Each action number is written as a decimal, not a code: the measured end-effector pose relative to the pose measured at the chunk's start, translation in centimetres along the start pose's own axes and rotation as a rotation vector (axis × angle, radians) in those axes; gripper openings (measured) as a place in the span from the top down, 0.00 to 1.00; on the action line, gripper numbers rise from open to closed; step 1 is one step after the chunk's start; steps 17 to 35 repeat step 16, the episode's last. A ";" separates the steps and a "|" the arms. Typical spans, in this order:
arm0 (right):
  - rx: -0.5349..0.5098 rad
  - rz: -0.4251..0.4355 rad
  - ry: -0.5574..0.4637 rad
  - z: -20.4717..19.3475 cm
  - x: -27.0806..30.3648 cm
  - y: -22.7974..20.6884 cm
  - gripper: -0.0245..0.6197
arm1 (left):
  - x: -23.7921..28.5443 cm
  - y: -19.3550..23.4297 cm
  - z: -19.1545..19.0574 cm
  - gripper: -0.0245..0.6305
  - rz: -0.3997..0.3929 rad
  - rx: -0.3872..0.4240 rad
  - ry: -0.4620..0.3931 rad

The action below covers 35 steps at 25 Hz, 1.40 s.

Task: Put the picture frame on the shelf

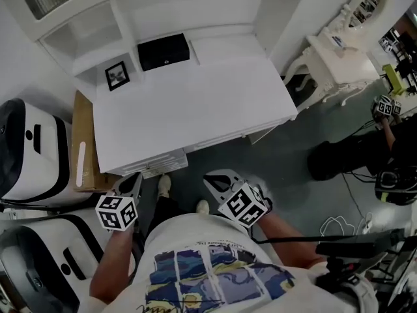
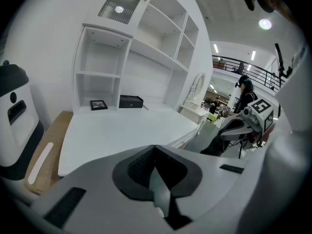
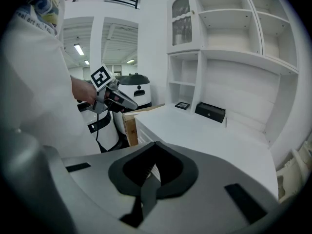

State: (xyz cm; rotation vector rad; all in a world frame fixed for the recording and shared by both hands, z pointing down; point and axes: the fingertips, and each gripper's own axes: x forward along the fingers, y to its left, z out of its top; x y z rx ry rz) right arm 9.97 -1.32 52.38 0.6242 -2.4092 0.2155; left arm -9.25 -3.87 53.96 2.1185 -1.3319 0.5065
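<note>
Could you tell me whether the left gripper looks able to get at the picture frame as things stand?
Probably yes: the picture frame lies uncovered at the desk's back left, with only bare desk before it. The left gripper, shut and empty, must open and stretch forward.

Both tools are low, close to the person's body: the left gripper (image 1: 134,178) and right gripper (image 1: 218,180) point at the white desk's (image 1: 195,109) front edge, well apart from everything on it. Back left on the desk sits the small picture frame (image 1: 117,75), a black box (image 1: 163,51) just beside it, with the shelves (image 1: 88,41) behind.
</note>
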 end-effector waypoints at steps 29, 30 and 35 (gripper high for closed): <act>-0.003 0.023 0.017 1.7 3.6 -2.1 0.92 | 1.8 3.9 1.9 0.94 0.021 -0.025 0.007; -0.003 0.023 0.017 1.7 3.6 -2.1 0.92 | 1.8 3.9 1.9 0.94 0.021 -0.025 0.007; -0.003 0.023 0.017 1.7 3.6 -2.1 0.92 | 1.8 3.9 1.9 0.94 0.021 -0.025 0.007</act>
